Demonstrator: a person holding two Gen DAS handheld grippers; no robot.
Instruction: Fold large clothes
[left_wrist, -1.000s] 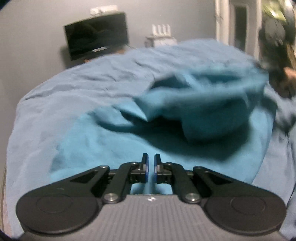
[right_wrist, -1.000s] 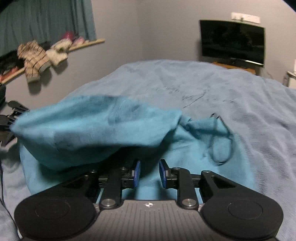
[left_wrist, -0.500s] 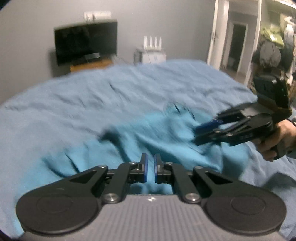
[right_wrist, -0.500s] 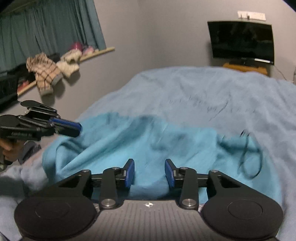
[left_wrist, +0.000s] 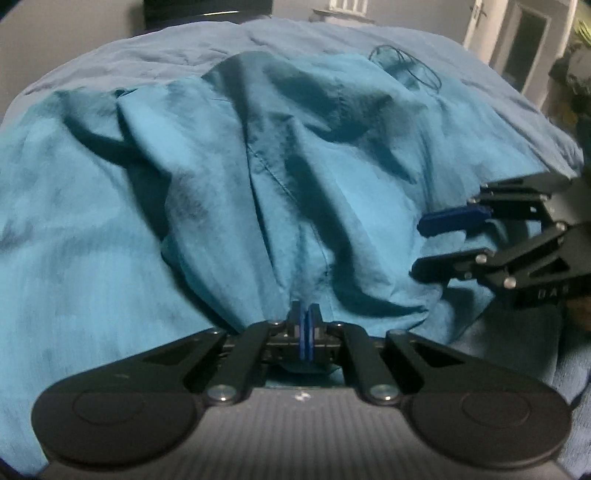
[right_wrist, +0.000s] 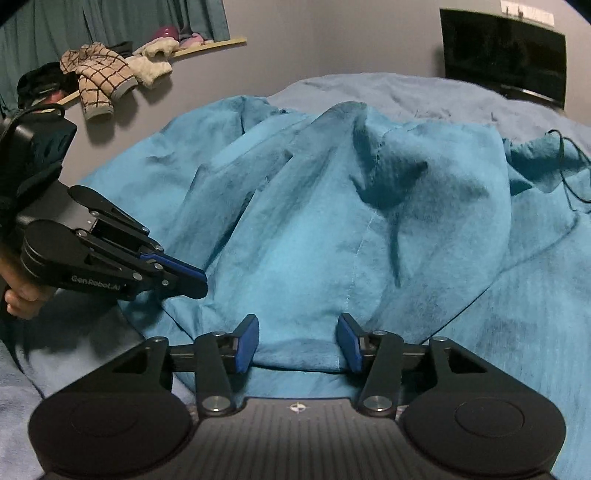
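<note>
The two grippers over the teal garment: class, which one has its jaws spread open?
The right gripper: its blue pads stand wide apart over the teal garment's near hem. The left gripper has its pads pressed together, with fabric gathered at their tips.

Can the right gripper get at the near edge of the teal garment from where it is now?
Probably yes. The right gripper stands open, and the near edge of the teal garment lies between its fingers with nothing over it. The left gripper is shut on the cloth off to one side, clear of that path.
</note>
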